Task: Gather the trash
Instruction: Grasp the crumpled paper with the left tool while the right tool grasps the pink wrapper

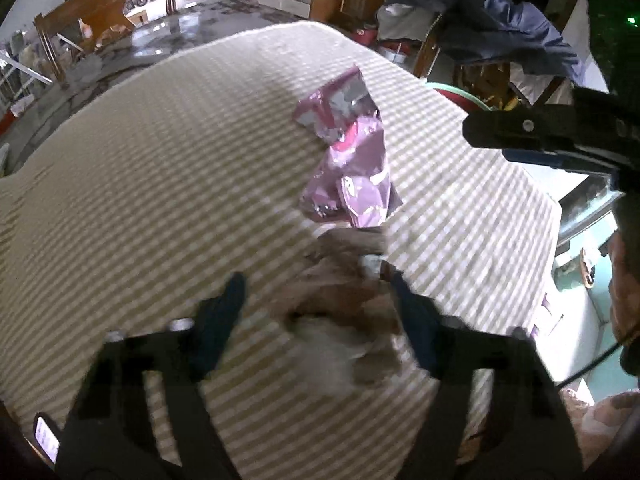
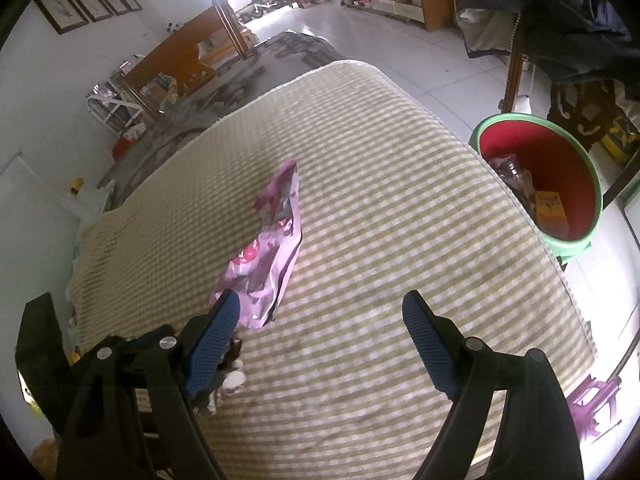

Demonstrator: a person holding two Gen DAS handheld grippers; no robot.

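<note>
A crumpled pink wrapper (image 1: 352, 168) lies on a beige striped mat (image 1: 160, 160). Just nearer than it sits a blurred brown and white wad of trash (image 1: 340, 320), between the fingers of my left gripper (image 1: 316, 292). The right finger touches the wad; a gap shows at the left finger, so the jaws stand open around it. In the right wrist view my right gripper (image 2: 320, 312) is open and empty above the mat (image 2: 400, 200), its left finger over the near end of the pink wrapper (image 2: 268, 240). The wad (image 2: 234, 376) peeks out behind that finger. The right gripper (image 1: 488, 144) also shows at the upper right of the left wrist view.
A bin (image 2: 560, 160), red inside with a green rim, stands past the mat's right edge and holds a yellow box and other trash. Behind it a wooden chair (image 2: 576, 120) carries dark clothes. A wooden bench (image 2: 188, 56) stands at the far left on the tiled floor.
</note>
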